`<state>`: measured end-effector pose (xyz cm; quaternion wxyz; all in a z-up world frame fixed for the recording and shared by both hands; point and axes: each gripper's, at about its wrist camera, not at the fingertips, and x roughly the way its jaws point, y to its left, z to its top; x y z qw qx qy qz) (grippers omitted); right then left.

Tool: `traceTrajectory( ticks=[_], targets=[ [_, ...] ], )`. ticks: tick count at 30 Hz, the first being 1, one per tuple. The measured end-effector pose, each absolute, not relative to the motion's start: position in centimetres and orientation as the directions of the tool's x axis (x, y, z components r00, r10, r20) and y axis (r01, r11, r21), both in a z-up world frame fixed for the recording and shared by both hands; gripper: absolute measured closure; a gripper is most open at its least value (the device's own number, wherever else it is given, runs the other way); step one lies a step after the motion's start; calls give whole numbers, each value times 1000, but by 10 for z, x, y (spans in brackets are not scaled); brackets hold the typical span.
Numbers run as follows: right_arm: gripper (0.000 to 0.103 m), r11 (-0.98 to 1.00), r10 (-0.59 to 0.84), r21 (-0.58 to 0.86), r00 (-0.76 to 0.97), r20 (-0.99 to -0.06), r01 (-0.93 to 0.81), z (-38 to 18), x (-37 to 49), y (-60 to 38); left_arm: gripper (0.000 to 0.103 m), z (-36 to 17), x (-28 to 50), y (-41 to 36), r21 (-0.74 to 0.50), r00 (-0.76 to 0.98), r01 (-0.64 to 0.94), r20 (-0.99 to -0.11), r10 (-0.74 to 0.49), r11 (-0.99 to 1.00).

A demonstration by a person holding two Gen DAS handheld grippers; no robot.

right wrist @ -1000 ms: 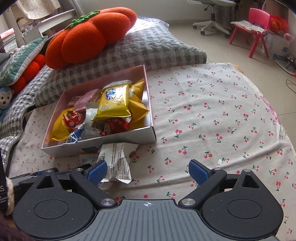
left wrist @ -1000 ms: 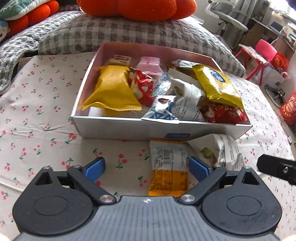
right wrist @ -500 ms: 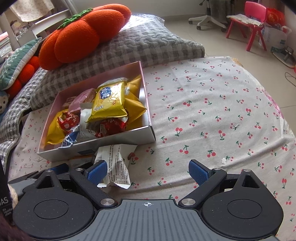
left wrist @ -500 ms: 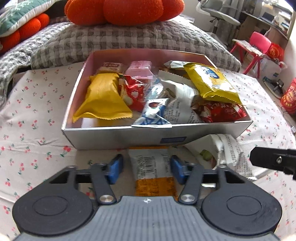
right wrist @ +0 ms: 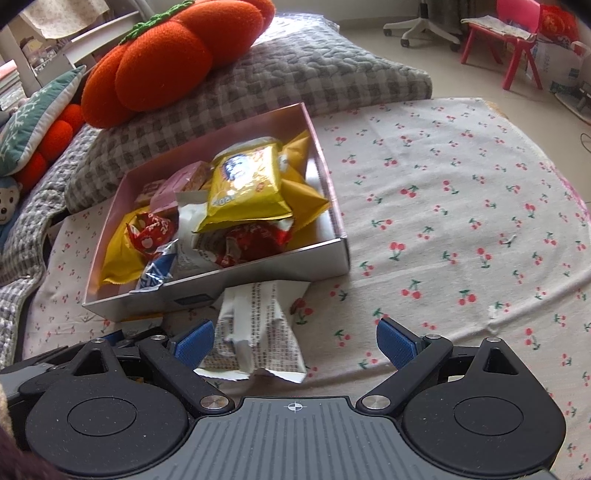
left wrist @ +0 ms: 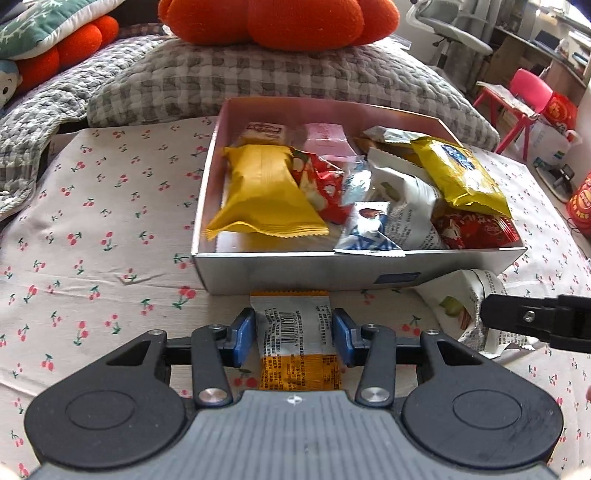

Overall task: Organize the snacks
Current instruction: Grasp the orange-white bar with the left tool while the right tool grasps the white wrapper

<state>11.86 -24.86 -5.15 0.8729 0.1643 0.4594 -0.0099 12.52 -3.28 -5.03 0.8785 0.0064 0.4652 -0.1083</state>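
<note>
An open silver box (left wrist: 332, 271) on the cherry-print sheet holds several snack packets, among them a yellow packet (left wrist: 266, 192). Just in front of the box lies an orange and white packet (left wrist: 295, 325). My left gripper (left wrist: 294, 338) has its jaws closing on it, and the blue pads press against both of its sides. A crumpled white packet (right wrist: 258, 325) lies to the right of it, also against the box (right wrist: 258, 273). My right gripper (right wrist: 295, 341) stands wide open just over the white packet's near end, not gripping it. One right fingertip (left wrist: 535, 321) shows in the left wrist view.
A grey checked pillow (left wrist: 258, 81) with an orange pumpkin cushion (right wrist: 166, 62) lies behind the box. More cushions (left wrist: 48, 40) are piled at the far left. The cherry sheet (right wrist: 461, 221) stretches right of the box. A pink chair (right wrist: 517, 33) stands on the floor beyond the bed.
The left jaws went from wide open to closed against the orange and white packet, and the gripper moved in towards the box. The right gripper drifted closer to the white packet and stayed open.
</note>
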Motion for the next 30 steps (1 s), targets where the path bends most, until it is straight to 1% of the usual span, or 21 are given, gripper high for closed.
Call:
traceTrajectory(
  ticks=[9,14,20,25,27,28,30],
  targets=[
    [7,941,156,293,557,-816,167,-62,130,-236,62,-46,123,-27,-99,543,205,-816,-197,974],
    [7,951,128,260,554,-823,165,-66,134,-232,62,-45,124,-28,-101,539,212,-817,-202,972],
    [10,960,111,233,557,-823,154,-66,134,-230,62,-45,122,-27,-102,538,212,-818,-203,972],
    [23,966,105,217,560,-822,138,-65,133,-228,62,-46,123,-28,-98,535,214,-820,-201,972],
    [36,967,109,217,559,-822,131,-65,133,-227,62,-46,123,-28,-97,534,217,-821,-201,971],
    [40,967,111,218,558,-822,128,-64,133,-227,62,-46,122,-28,-96,534,218,-821,-201,971],
    [55,968,119,220,553,-824,119,-64,132,-227,62,-46,122,-29,-95,533,221,-822,-202,971]
  ],
)
